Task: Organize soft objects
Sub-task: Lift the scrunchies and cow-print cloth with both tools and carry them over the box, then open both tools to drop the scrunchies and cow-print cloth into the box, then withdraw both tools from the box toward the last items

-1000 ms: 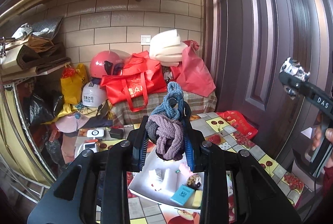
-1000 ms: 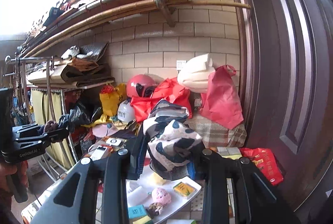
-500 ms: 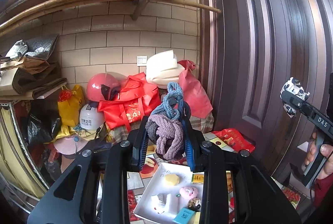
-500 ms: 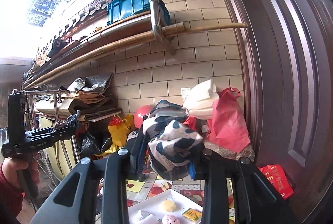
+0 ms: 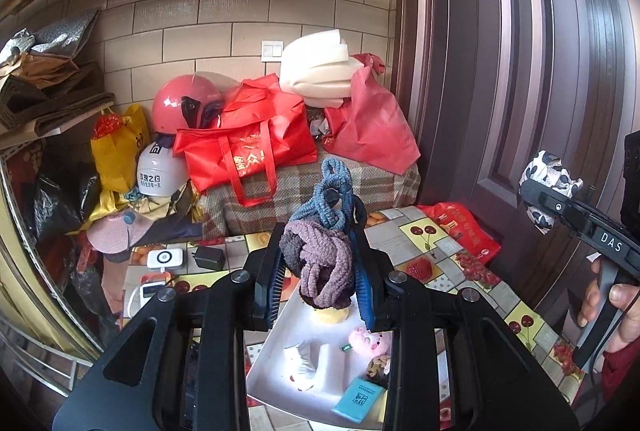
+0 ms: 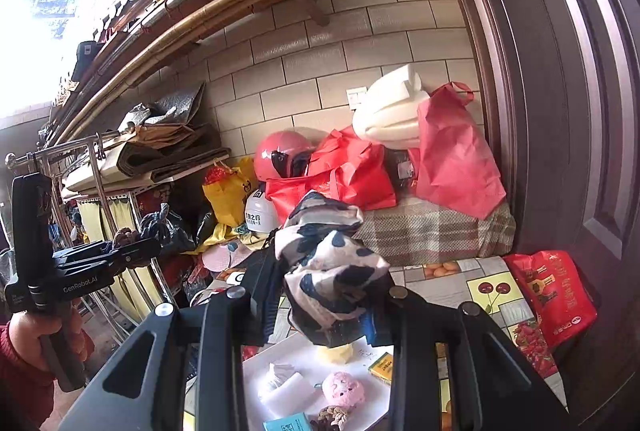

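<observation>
Tray (image 5: 276, 383) beside red bags (image 5: 256, 147)

The left gripper (image 5: 320, 267) is pointing forward and somewhat downward, its jaws pressing in on a knotted bundle of mauve and blue chenille cloth (image 5: 324, 251) that is bulging up between the pads. A hand in a red sleeve (image 6: 24, 343) is gripping its handle from below. The right gripper (image 6: 328, 295) is pointing nearly level, its jaws clamping a crumpled white cloth with dark spots (image 6: 328, 271). The right hand (image 5: 612, 315) is wrapping around that gripper's handle, fingers curling at the front, a red cuff showing at the wrist.
</observation>
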Available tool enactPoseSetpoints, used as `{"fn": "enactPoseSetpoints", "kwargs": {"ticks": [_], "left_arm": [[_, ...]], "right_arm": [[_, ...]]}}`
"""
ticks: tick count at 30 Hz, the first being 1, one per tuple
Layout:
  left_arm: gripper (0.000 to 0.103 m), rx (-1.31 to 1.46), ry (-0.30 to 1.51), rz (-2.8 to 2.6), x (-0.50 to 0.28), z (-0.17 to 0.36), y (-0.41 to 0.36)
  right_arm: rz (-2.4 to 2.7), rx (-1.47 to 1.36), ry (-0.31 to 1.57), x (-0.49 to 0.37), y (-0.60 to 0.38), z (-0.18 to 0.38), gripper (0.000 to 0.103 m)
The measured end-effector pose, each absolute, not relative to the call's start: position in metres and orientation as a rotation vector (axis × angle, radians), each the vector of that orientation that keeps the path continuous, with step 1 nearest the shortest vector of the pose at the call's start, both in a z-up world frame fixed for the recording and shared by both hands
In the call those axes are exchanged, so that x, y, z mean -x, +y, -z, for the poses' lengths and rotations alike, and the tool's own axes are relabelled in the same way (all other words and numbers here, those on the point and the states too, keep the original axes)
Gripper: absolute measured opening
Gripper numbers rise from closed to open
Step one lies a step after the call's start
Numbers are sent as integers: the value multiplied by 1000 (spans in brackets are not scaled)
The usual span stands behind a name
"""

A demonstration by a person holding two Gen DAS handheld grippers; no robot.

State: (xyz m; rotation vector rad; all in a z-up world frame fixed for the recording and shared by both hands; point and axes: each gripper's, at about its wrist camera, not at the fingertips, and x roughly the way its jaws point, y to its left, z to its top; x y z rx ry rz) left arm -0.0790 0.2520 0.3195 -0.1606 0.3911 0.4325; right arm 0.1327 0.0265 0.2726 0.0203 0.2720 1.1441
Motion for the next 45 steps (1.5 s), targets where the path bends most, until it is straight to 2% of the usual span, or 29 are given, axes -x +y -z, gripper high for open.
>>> {"fn": "enactPoseSetpoints", "kwargs": {"ticks": [8, 17, 22, 23, 25, 26, 27, 29, 38, 45], "left_arm": [[29, 207, 485, -410, 39, -273, 265], [29, 336, 740, -350, -25, -142, 267], [29, 371, 816, -343, -35, -103, 268], [33, 371, 819, -346, -35, -100, 269], [51, 360, 815, -361, -35, -96, 270], [82, 350, 811, -378, -35, -95, 271], [101, 344, 805, -395, -35, -93, 273], [103, 339, 798, -434, -32, -91, 277], [103, 367, 784, -483, -16, -91, 286], [103, 407, 755, -480, 9, -99, 278]], "right_arm": [[-1147, 16, 376, -149, 55, -241, 32], [-1149, 108, 607, -173, 114, -158, 32], [-1146, 136, 678, -180, 137, -124, 34], [-1143, 135, 689, -181, 140, -119, 35], [-1137, 123, 714, -187, 146, -111, 45], [-1130, 113, 721, -189, 148, -108, 64], [-1123, 110, 725, -190, 149, -105, 89], [-1109, 122, 717, -190, 150, -102, 103], [-1081, 146, 656, -186, 128, -103, 103], [-910, 68, 708, -243, 57, -96, 103]]}}
